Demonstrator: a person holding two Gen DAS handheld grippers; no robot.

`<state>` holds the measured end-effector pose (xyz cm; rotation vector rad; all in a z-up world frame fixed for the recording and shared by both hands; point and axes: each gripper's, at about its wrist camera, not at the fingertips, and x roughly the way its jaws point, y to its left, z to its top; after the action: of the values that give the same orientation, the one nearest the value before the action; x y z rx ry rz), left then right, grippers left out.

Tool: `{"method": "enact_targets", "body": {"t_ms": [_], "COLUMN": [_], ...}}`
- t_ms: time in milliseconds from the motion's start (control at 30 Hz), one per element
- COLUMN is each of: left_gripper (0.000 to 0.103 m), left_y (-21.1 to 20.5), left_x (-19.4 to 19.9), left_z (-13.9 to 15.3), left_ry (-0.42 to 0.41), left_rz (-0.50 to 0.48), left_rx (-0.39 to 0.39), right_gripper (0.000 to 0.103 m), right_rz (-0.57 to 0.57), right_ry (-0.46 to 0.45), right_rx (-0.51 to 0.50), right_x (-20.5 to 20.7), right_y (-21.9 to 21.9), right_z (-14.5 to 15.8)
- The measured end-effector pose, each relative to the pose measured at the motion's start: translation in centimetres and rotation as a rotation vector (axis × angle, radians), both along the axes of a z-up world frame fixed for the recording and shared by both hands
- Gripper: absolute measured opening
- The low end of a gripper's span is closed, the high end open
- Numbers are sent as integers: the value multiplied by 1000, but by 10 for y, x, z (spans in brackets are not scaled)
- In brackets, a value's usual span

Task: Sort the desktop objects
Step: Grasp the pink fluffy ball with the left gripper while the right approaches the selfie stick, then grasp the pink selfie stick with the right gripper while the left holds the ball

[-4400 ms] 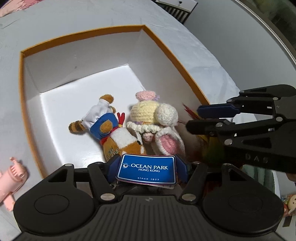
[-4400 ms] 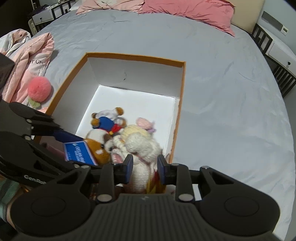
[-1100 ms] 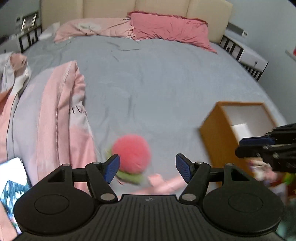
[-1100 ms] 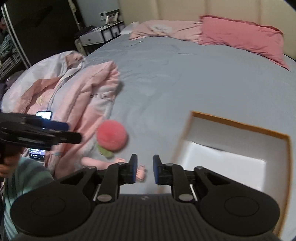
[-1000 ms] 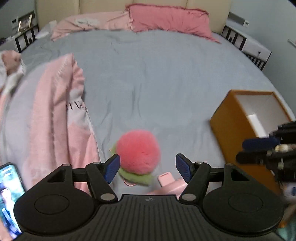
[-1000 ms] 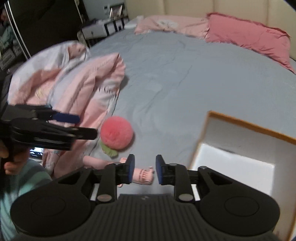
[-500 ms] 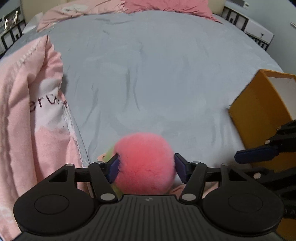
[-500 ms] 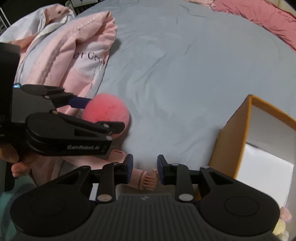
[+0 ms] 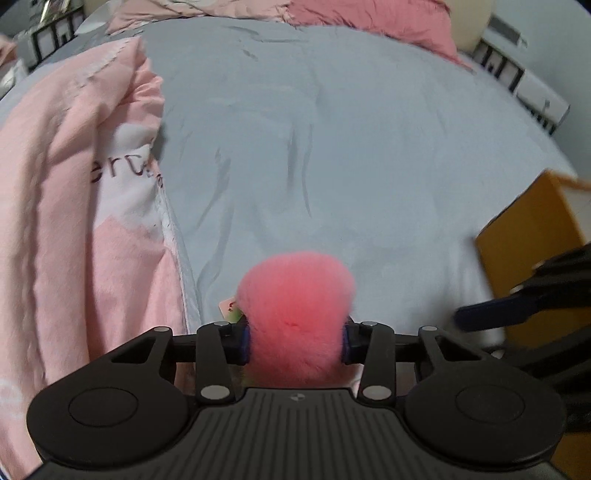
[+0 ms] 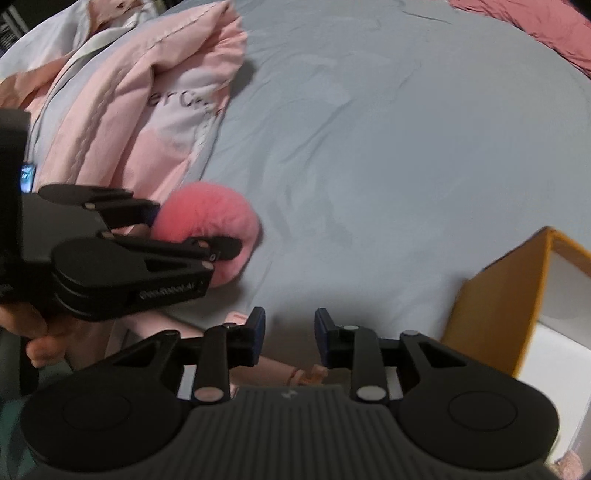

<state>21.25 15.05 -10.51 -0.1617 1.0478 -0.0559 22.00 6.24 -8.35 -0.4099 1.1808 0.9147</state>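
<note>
Left gripper (image 9: 294,341) closes on pink pompom (image 9: 295,314), hiding its base. Right gripper (image 10: 289,338) opens above a half-hidden pink toy (image 10: 273,369).

Surface: a wide bed under a smooth, lightly creased grey-blue sheet (image 9: 332,147).
Bedding: a crumpled pink and white quilt with dark lettering (image 9: 92,192) heaped along the left.
Head end: dusty-pink pillows (image 9: 369,22) against a cream padded headboard (image 9: 469,22).
Furniture: white bedside unit with dark rails (image 9: 532,92), far right.
Light: soft, even, indoor.
</note>
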Motion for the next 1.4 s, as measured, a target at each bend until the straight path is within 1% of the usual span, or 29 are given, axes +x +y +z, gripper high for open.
{"method": "enact_targets", "body": {"t_ms": [100, 167, 200, 267, 367, 433, 533, 633, 700, 733, 800, 867, 933, 967, 1000, 1067, 1200, 1267, 1300, 1333, 1367, 1400], "left_gripper": [47, 47, 47, 47, 47, 47, 47, 47, 47, 47, 47, 47, 47, 47, 47, 47, 47, 47, 47, 47, 47, 47], "left_y": [19, 29, 33, 36, 38, 44, 48, 46, 49, 51, 52, 52, 51, 51, 52, 53, 53, 50, 47, 47, 46, 46], "left_x": [-15, -24, -27, -33, -33, -31, -29, -27, -26, -27, -26, -27, -28, -28, -29, -29, -30, -29, -29, -31, -31, -31], "left_z": [18, 28, 27, 21, 21, 16, 11, 8, 5, 5, 4, 5, 7, 8, 8, 10, 12, 12, 13, 13, 14, 14], "left_ry": [-28, -60, -57, -19, -18, -6, 4, 1, 5, 6, 6, 3, -1, -3, -6, -9, -10, -9, -10, -11, -13, -12], "left_rz": [67, 99, 119, 136, 152, 180, 187, 173, 179, 185, 191, 183, 173, 171, 172, 175, 170, 163, 160, 157, 157, 162], "left_rx": [-104, -154, -178, -228, -244, -277, -308, -320, -331, -336, -345, -343, -343, -342, -343, -345, -342, -336, -332, -328, -322, -317], "right_gripper": [44, 44, 44, 44, 45, 45, 45, 48, 47, 45, 29, 29, 26, 12, 0, 0, 0, 2, 1, 1, 5, 21], "right_rz": [36, 43, 63, 64, 65, 70, 39, -18, -36, -40, -34, -39, -23, -25, -20, 6, 82, 95, 89, 59, 34, 14], "right_ry": [65, 88, 107, 120, 136, 176, 207, 251, 258, 251, 260, 257, 230, 223, 216, 224, 229, 193, 188, 216, 244, 260], "right_rx": [17, 14, 1, -27, -37, -54, -86, -82, -83, -82, -64, -62, -55, -55, -53, -25, -32, -45, -42, -26, -10, -3], "right_x": [5, 11, 13, 15, 13, 9, 6, 11, 11, 9, 4, 1, -6, -7, -9, -14, -36, -38, -37, -31, -22, -16], "right_y": [7, 14, 18, 21, 23, 27, 31, 31, 31, 31, 30, 29, 28, 26, 24, 19, 17, 6, 8, 8, 2, 5], "right_z": [-1, -2, -5, -11, -19, -31, -45, -52, -54, -54, -51, -48, -41, -37, -31, -19, -3, 0, -1, -2, -2, -2]}}
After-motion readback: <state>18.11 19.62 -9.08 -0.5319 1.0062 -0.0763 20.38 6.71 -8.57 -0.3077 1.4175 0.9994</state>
